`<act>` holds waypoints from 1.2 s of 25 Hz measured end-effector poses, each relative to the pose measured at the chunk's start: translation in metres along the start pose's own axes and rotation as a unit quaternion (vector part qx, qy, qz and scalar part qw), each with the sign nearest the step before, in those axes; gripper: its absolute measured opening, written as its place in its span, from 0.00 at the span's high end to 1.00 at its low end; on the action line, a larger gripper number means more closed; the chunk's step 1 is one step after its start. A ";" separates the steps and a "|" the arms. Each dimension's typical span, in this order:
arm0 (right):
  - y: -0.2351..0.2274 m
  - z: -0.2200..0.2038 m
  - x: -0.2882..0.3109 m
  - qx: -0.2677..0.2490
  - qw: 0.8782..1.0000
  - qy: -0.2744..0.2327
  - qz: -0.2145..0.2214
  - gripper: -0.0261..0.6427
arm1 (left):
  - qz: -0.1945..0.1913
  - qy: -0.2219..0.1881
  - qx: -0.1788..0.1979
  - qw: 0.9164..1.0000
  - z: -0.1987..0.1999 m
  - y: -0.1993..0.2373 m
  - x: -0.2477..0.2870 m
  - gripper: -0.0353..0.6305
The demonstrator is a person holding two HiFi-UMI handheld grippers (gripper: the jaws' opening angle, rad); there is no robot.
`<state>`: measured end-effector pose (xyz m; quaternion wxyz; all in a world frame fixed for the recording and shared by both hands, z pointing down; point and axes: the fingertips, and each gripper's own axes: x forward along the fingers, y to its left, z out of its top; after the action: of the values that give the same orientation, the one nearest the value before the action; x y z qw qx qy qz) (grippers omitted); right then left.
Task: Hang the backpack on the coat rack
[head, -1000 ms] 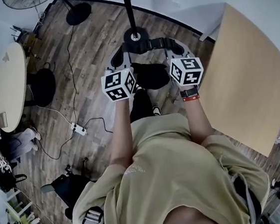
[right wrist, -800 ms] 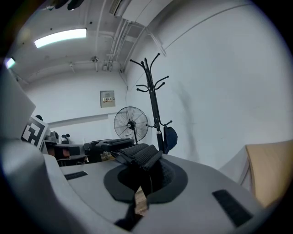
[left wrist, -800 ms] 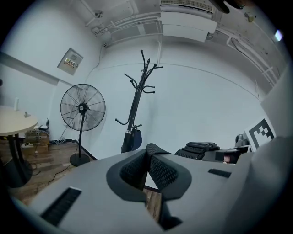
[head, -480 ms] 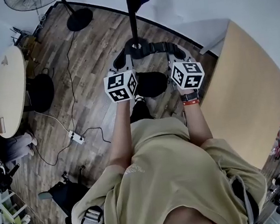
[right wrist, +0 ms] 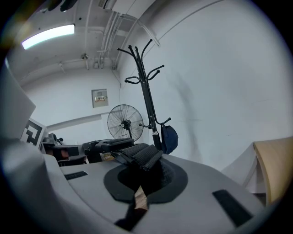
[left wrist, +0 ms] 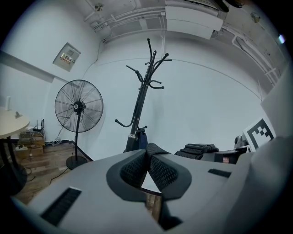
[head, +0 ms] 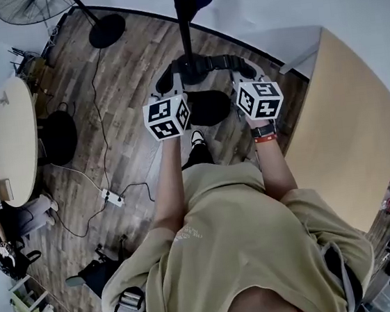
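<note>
A black backpack (head: 207, 108) hangs low between my two grippers, above the wooden floor. My left gripper (head: 167, 83) is shut on one black strap (left wrist: 149, 167). The right gripper (head: 242, 69) is shut on another strap (right wrist: 139, 160). A strap section (head: 212, 64) spans between them, just in front of the coat rack's base (head: 188, 63). The black coat rack (left wrist: 142, 105) stands straight ahead by the white wall, its hooks high above the grippers. A dark blue cap (right wrist: 169, 137) hangs on a low hook of the coat rack (right wrist: 146, 91).
A pedestal fan (left wrist: 78, 109) stands left of the rack, its base (head: 107, 30) on the floor. A round table (head: 11, 138) and black stool (head: 55, 129) are at the left. A wooden table (head: 345, 121) lies at the right. A power strip (head: 112, 198) with cables lies on the floor.
The head view has shifted slightly, bringing the blue cap on the rack into sight. Both grippers still hold the backpack before the rack's base, barely moved.
</note>
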<state>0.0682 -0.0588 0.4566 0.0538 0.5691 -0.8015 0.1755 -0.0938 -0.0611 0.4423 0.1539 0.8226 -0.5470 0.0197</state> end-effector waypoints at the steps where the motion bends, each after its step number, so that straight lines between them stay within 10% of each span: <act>1: -0.002 0.001 0.006 0.000 1.000 0.000 -0.001 0.94 | -0.001 0.001 0.001 1.000 0.000 0.002 0.006 0.91; 30: -0.035 0.063 0.143 0.003 1.000 0.004 0.026 0.94 | -0.010 -0.007 0.009 1.000 0.059 0.038 0.149 0.91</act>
<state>0.0588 -0.2185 0.4466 0.0508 0.5474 -0.8153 0.1816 -0.0767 -0.2235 0.4251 0.1431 0.8295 -0.5396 0.0169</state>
